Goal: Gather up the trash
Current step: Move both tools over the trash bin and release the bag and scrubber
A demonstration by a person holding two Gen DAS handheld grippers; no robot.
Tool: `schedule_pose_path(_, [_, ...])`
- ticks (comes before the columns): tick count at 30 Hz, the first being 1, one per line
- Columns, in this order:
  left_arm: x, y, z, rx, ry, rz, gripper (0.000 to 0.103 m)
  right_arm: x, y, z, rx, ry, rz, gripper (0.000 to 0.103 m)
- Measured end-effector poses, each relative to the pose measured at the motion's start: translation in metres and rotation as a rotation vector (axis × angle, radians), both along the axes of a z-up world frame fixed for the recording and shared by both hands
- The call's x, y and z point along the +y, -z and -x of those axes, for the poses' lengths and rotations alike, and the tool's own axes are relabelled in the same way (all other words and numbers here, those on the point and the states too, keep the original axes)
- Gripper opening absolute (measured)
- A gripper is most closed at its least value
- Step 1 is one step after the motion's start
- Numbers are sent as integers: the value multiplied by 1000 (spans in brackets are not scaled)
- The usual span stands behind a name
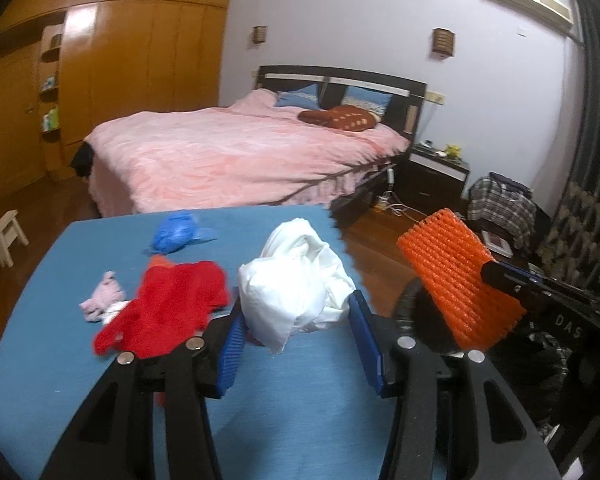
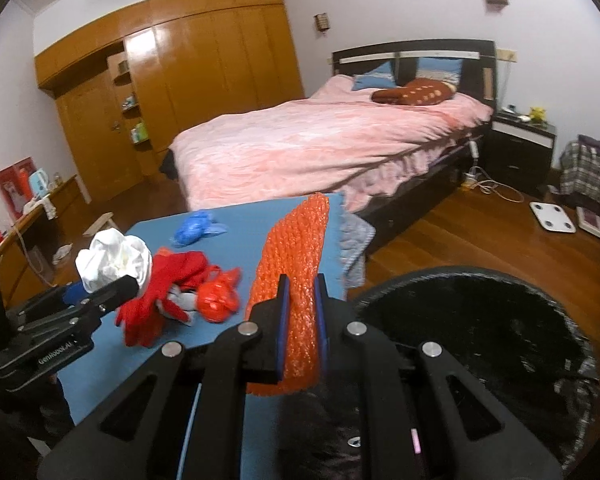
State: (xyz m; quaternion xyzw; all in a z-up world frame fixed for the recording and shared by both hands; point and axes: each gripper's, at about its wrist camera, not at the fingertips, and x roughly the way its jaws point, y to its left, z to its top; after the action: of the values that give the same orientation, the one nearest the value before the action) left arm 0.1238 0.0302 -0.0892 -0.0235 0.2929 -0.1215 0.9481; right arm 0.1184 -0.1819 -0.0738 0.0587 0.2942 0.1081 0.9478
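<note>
The left gripper (image 1: 296,312) has its blue fingers on both sides of a white crumpled bag (image 1: 296,280) in the middle of the left view, pressing it on the blue table (image 1: 300,400). The right gripper (image 2: 302,320) squeezes an orange foam net (image 2: 296,248) in the middle of the right view. A black bin (image 2: 480,320) sits at the lower right. A red bag (image 1: 172,304), a pink scrap (image 1: 104,296) and a blue bag (image 1: 176,232) lie on the table to the left.
</note>
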Motion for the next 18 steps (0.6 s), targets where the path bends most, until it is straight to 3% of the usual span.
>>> schedule_pose_path(18, [-132,5,1,5,279,15,50,-117,20,48,38,251,48,11])
